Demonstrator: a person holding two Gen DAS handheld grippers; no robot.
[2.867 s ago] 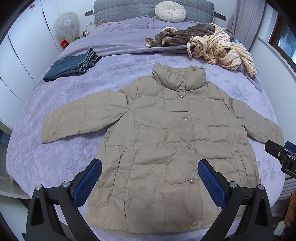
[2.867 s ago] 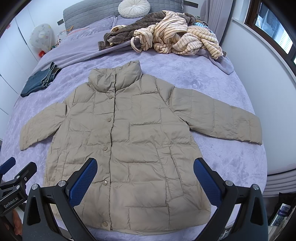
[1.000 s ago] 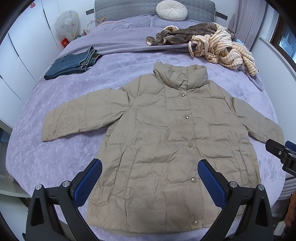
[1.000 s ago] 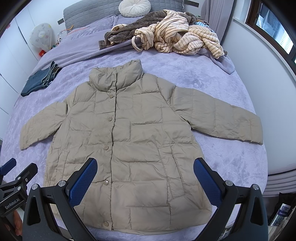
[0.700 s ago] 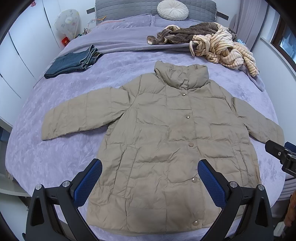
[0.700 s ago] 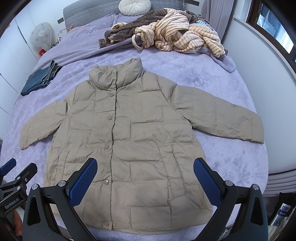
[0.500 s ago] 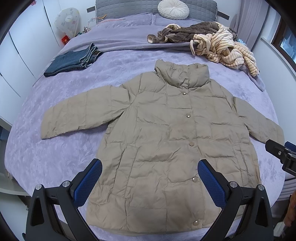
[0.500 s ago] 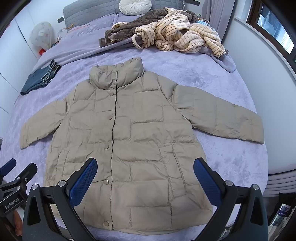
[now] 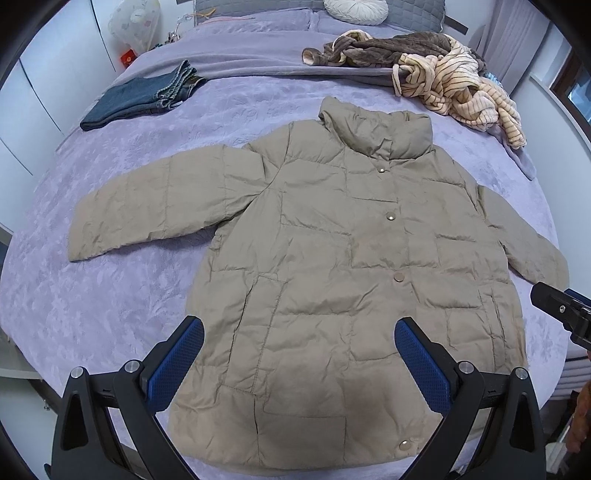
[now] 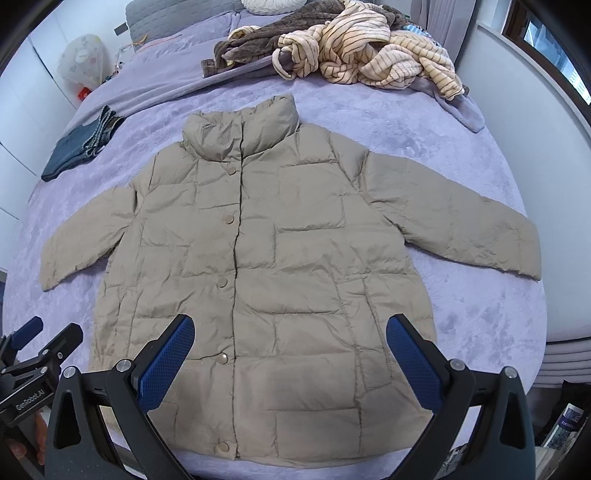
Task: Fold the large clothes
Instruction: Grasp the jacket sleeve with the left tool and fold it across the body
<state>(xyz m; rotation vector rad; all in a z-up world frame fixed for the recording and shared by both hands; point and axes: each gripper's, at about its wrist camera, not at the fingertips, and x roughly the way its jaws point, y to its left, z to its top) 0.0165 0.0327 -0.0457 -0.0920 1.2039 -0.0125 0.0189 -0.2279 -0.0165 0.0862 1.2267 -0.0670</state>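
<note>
A large tan puffer jacket (image 9: 332,266) (image 10: 266,258) lies flat and buttoned on the purple bed, collar toward the headboard, both sleeves spread outward. My left gripper (image 9: 299,347) hovers open above the jacket's lower hem, nothing between its blue pads. My right gripper (image 10: 290,343) is likewise open over the hem, holding nothing. In the left wrist view the right gripper's tip (image 9: 561,310) shows by the jacket's right cuff. The left gripper's tip (image 10: 40,350) appears at the lower left of the right wrist view.
Folded jeans (image 9: 140,96) (image 10: 79,147) lie at the bed's left side. A heap of brown and striped cream clothes (image 9: 443,74) (image 10: 354,48) sits near the headboard with a round white cushion (image 9: 354,11). White cupboards stand left, a wall and window right.
Both grippers have drifted slightly forward over the bed, so the jacket sits a little lower in both views. Nothing was grasped or moved.
</note>
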